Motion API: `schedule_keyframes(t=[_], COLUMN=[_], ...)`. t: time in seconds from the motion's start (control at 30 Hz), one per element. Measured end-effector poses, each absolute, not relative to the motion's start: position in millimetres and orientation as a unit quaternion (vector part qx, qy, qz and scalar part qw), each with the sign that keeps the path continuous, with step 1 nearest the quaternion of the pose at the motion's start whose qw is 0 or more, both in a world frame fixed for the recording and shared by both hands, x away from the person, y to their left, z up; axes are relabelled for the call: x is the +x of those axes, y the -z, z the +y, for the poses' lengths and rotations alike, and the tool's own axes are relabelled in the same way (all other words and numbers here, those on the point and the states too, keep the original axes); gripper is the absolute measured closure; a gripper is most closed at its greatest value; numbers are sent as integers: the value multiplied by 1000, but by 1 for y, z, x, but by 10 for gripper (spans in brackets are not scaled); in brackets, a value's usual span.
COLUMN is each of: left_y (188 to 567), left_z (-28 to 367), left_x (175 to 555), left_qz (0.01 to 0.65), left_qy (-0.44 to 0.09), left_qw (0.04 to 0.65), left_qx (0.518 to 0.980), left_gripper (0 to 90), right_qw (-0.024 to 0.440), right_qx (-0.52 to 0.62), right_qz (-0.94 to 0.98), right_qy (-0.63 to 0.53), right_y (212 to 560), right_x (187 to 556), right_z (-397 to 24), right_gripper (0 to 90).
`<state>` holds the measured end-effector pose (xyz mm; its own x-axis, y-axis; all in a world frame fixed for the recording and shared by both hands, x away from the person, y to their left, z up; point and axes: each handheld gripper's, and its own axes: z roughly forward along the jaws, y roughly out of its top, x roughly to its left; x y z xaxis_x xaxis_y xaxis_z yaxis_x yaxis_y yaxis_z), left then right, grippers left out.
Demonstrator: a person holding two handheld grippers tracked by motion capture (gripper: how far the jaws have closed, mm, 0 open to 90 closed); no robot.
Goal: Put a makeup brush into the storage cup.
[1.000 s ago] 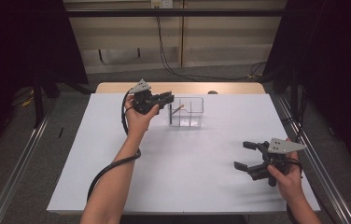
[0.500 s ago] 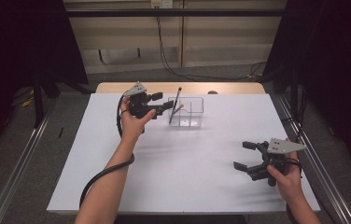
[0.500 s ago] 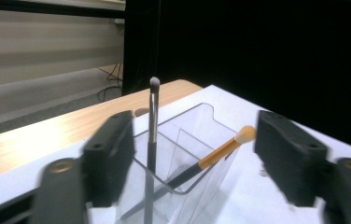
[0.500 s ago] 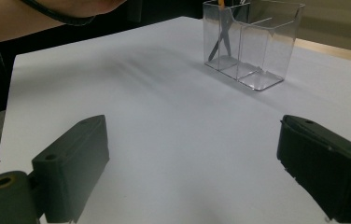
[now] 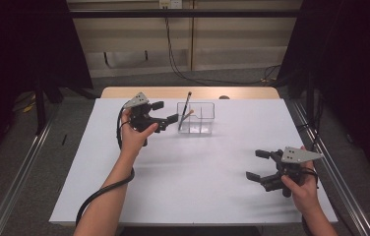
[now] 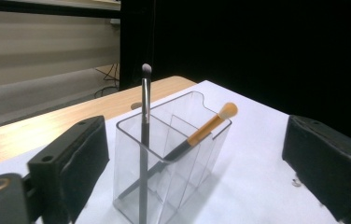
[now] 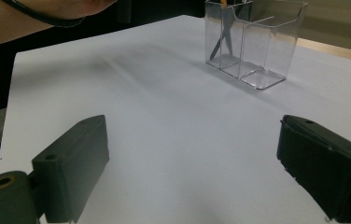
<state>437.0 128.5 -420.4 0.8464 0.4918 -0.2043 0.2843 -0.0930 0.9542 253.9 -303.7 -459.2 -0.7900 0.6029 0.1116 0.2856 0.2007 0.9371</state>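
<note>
On the white tabletop, toward its far edge, stands a clear plastic organizer with several compartments. In the left gripper view its nearest compartment holds two makeup brushes: a dark-handled brush standing nearly upright and an orange-tipped brush leaning across. The left tool hovers just beside the organizer, its jaws having just been opening and now spread wide with nothing pressed between them. The right tool sits well apart near the table's right front corner, also released, over bare surface. A strip of wood shows beyond the white sheet. Black curtains flank the table, a pale wall with hanging cables lies behind, and metal rails run along the grey floor.
</note>
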Motion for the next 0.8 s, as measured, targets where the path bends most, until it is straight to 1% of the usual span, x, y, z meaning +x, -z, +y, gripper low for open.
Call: schedule_keyframes(t=[0.2, 0.33, 0.5, 0.8], left_y=[421, 421, 423, 430], left_z=[134, 137, 141, 152], left_x=[428, 422, 415, 405], left_qz=[255, 248, 251, 249], left_qy=[-89, -84, -79, -72], left_qw=[618, 620, 624, 619], left_qx=[738, 740, 736, 742], left_gripper=[30, 18, 10, 4], right_qw=[144, 145, 148, 148], right_qx=[294, 297, 297, 296], right_qz=[763, 762, 761, 762], right_qy=[-557, -557, -558, -556], right_y=[460, 459, 459, 459], right_x=[254, 254, 254, 254], right_z=[-303, -304, -305, -304], right_gripper=[82, 82, 82, 82])
